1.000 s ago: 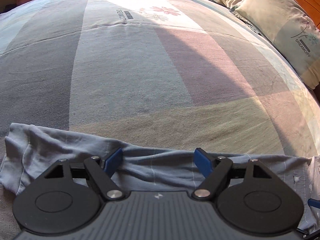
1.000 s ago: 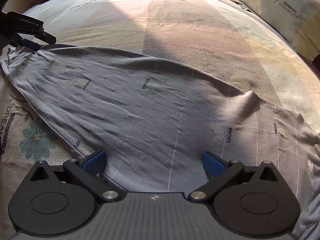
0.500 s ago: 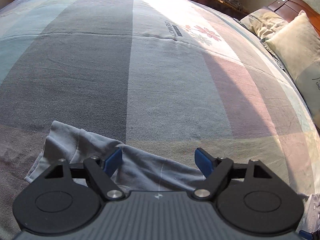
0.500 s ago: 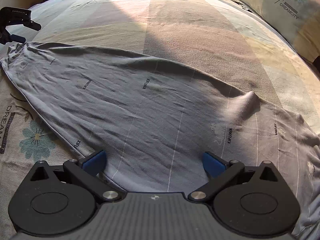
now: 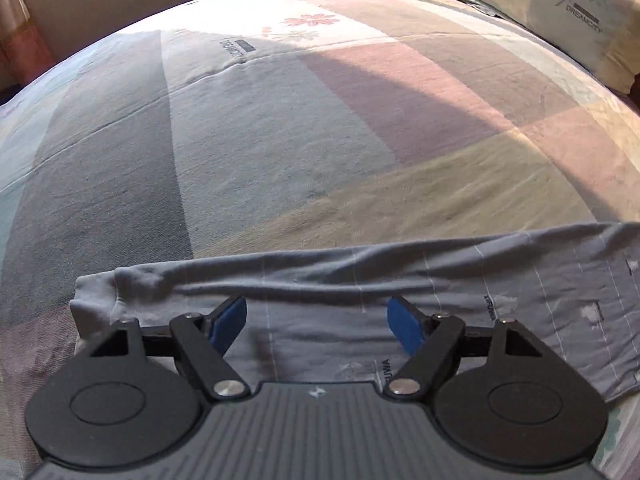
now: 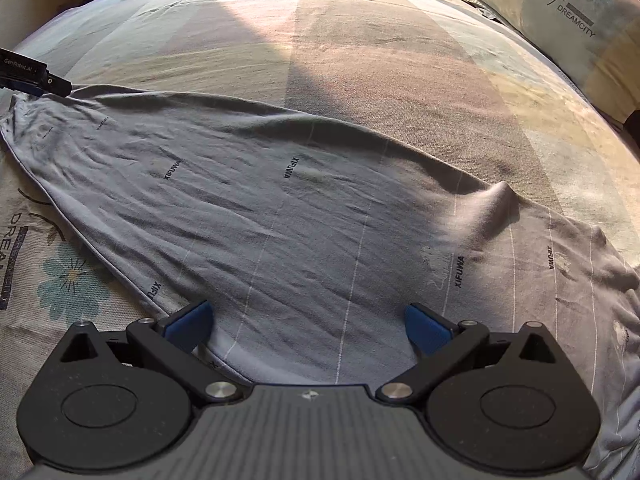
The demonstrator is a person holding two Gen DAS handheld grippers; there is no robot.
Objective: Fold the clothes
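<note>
- Left wrist view: the left gripper (image 5: 318, 322) is hanging over one narrow end of the grey garment (image 5: 400, 304), its blue fingers (image 5: 228, 322) standing well apart with nothing pinched between them.
- The cloth under it is lying flat on the bed (image 5: 280, 140) in a long band running off to the right edge of the picture, with a rolled crease along the far side. The gripper is sitting over this end, I judge, because a corner or hem here is what needs picking up to start a fold.
- The pillow (image 5: 560, 12) is resting well apart at the head of the bed, leaving the middle free as folding room.
- Right wrist view: the right gripper (image 6: 308, 324) is poised over the wider part of the same grey garment (image 6: 260, 200), its fingers (image 6: 424, 330) likewise spread wide and gripping nothing; whether the tips are touching the cloth I cannot tell.
- The garment is stretching diagonally away from it toward the far left, where the other gripper's black body (image 6: 28, 76) is showing at the tapered end. With one tool at each end, the two are probably placed to lift or smooth the piece lengthwise.
- A small raised pucker (image 6: 500, 196) is standing up toward the right and probably needs flattening before any fold.
</note>
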